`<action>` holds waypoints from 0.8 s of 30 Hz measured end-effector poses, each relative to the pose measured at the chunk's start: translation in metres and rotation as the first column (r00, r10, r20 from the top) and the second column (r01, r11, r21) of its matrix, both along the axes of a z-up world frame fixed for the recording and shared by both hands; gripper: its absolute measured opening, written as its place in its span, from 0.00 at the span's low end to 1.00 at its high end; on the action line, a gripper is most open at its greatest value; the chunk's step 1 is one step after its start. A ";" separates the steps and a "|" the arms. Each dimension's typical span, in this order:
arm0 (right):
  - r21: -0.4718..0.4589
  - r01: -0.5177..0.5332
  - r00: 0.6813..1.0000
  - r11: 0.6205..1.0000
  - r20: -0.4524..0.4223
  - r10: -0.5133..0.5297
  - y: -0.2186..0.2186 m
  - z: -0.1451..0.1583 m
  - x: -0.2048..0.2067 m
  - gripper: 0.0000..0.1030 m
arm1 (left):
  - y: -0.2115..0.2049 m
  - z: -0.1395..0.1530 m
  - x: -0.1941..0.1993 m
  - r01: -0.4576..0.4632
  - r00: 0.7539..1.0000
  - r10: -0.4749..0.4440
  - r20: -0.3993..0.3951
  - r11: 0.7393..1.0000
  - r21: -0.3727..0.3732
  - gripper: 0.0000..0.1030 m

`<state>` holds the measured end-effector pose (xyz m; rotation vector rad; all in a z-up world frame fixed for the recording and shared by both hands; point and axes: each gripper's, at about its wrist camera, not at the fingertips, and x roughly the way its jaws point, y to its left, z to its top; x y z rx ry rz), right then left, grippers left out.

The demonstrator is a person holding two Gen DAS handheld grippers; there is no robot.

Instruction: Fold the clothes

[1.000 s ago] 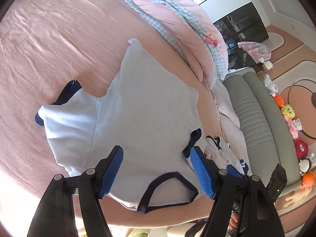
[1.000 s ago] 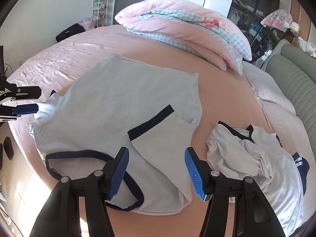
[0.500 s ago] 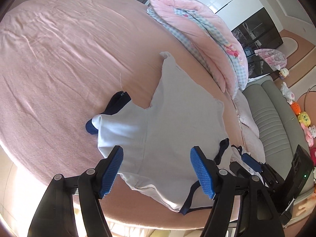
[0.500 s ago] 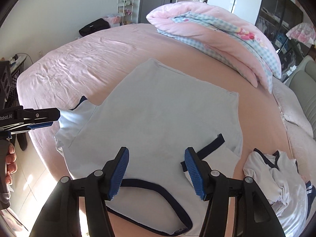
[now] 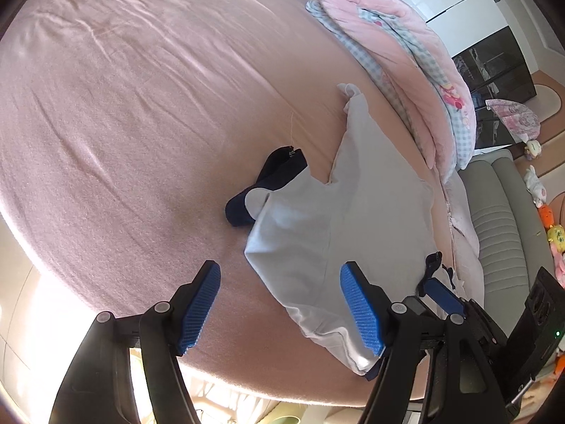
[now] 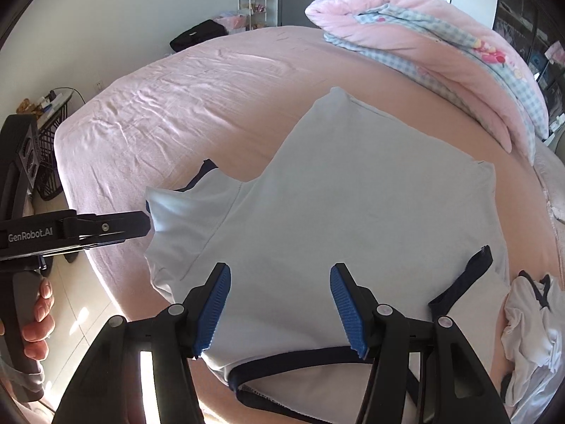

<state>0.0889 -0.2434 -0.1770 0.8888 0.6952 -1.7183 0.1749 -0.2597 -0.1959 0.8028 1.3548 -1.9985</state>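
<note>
A light blue T-shirt (image 6: 335, 205) with navy trim lies flat on the pink bed (image 6: 148, 106), its navy collar (image 6: 282, 364) at the near edge. My right gripper (image 6: 279, 309) hovers open over the shirt just behind the collar, with nothing clamped. My left gripper (image 5: 280, 305) is open above the shirt's (image 5: 353, 219) left shoulder, near the bed's (image 5: 123, 123) front edge. The left sleeve's navy cuff (image 5: 272, 176) is folded under. From the right wrist view the left gripper (image 6: 146, 222) shows side-on by that sleeve, a hand (image 6: 39, 318) on its handle.
A folded pink and checked duvet (image 6: 423, 42) lies at the back of the bed. A crumpled white garment with navy trim (image 6: 529, 325) sits right of the shirt. A grey sofa (image 5: 501, 233) with plush toys stands beyond, and a black bag (image 6: 197, 35) lies at the far side.
Both grippers slid left along the bed's near edge and dipped a little; the shirt now sits further right in each view. Neither jaw opening has changed.
</note>
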 end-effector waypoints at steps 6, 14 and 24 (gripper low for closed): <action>0.034 -0.110 0.980 0.993 -0.165 0.114 -0.002 -0.006 0.037 0.57 | -0.007 -0.013 0.006 -0.016 0.998 0.020 -0.060 0.998 0.066 0.67; 0.118 -0.204 0.943 0.972 -0.243 0.228 0.003 -0.030 0.063 0.57 | -0.020 -0.023 0.014 -0.026 0.959 0.084 -0.272 0.977 0.211 0.66; 0.108 -0.235 0.947 0.966 -0.200 0.252 0.009 -0.027 0.071 0.57 | -0.026 -0.033 0.002 -0.017 0.963 0.084 -0.256 0.968 0.252 0.47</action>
